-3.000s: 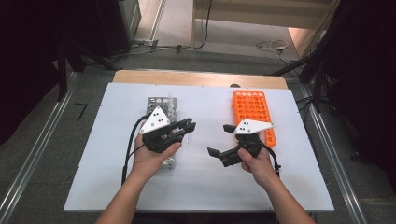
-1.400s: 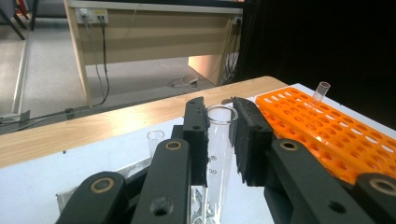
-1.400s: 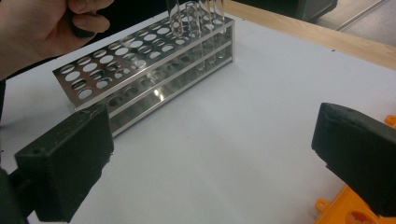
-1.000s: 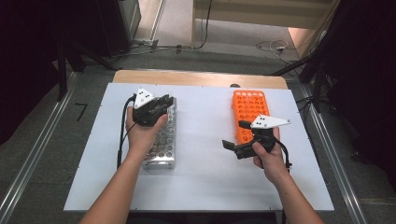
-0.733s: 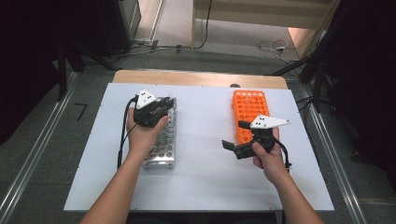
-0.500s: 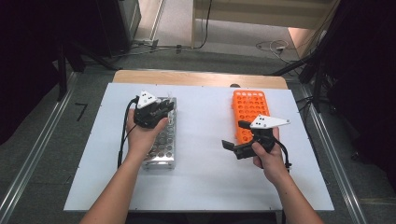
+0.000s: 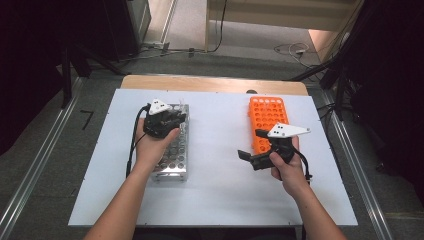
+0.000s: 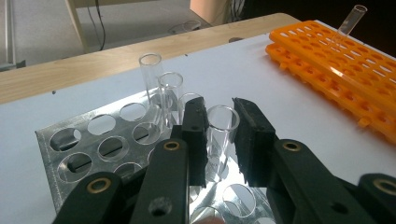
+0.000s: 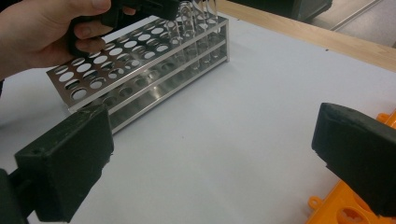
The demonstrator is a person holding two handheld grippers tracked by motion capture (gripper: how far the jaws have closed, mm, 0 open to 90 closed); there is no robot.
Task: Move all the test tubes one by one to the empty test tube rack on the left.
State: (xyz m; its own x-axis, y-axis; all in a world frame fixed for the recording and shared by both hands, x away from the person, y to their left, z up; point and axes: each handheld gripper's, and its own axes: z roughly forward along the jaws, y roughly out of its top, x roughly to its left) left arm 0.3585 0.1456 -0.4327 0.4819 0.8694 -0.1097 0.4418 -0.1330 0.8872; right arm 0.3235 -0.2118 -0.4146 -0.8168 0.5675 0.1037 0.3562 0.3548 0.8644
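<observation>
Broadly, a white table (image 7: 220,195) carries everything. At its ten o'clock stands a metal tube rack (image 7: 172,162); at two o'clock lies an orange rack (image 7: 265,112), with one clear tube leaning in its far end in the left gripper view. The left gripper (image 8: 218,135) hangs over the metal rack's far end, its jaws pinching a glass test tube (image 8: 219,128) that stands upright in a hole there. Two more glass tubes (image 8: 161,91) stand just beyond it at eleven o'clock. The right gripper (image 7: 252,147) sits beside the orange rack's near end, jaws spread wide with nothing between them.
</observation>
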